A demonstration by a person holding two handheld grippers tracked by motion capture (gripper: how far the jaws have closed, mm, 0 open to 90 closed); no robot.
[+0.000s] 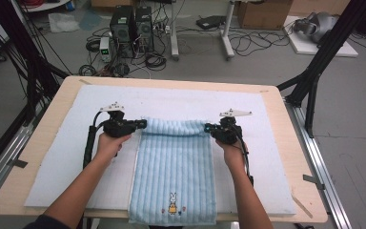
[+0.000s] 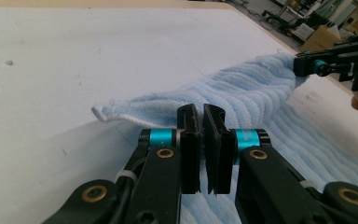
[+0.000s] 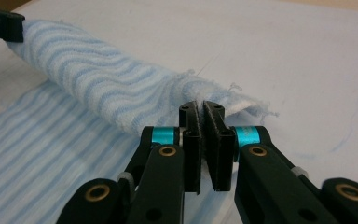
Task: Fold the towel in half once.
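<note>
A light blue striped towel [image 1: 174,162] with a small rabbit stitched near its front edge lies on the white mat [image 1: 76,157]; its front end hangs over the table edge. The towel's far edge is lifted into a rolled fold [image 2: 242,93] stretched between the two grippers. At the far left corner my left gripper [image 1: 143,125] is shut on the towel, with cloth pinched between its pads [image 2: 204,112]. My right gripper [image 1: 207,128] is likewise shut on the far right corner [image 3: 203,108], where frayed towel hem [image 3: 242,105] pokes out past the pads.
The white mat covers most of a wooden table [image 1: 290,157]. Bare mat stretches beyond the towel [image 1: 171,100] and to both sides. On the floor behind the table stand computer towers [image 1: 131,24], cables and a cardboard box [image 1: 264,14]. Black frame legs [image 1: 314,71] rise at the right.
</note>
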